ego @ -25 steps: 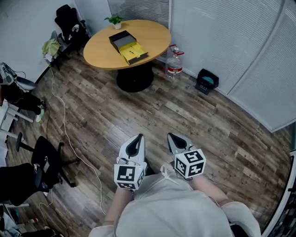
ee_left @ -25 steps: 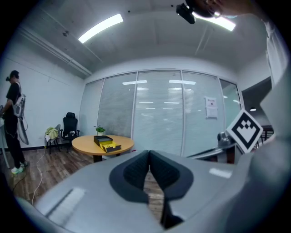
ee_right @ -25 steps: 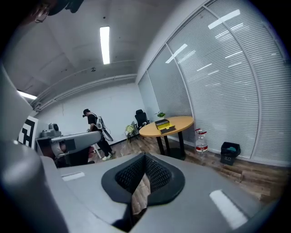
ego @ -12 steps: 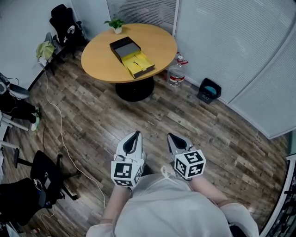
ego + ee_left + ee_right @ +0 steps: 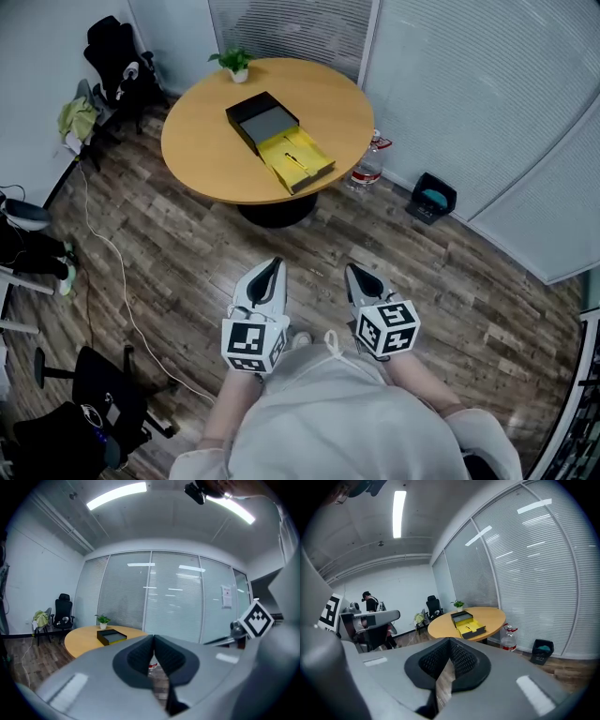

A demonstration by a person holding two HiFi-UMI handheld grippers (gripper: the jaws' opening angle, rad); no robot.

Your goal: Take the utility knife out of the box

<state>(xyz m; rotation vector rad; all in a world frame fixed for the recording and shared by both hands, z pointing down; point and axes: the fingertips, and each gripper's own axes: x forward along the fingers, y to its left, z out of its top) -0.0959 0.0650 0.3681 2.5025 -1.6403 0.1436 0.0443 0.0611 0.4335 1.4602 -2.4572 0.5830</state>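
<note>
Knife [image 5: 296, 159] — apparently — well beyond tongs [image 5: 275, 263] [image 5: 352, 270]

Long white ceiling strip lights [image 5: 117, 494] are lighting the room brightly, streaking across the white-blinded glass partition [image 5: 173, 602]; gripper views are bulging, darkening at corners, the grey left gripper [image 5: 153, 641] blurring.

No readable text, wall notice [image 5: 227, 596] — too small
</note>
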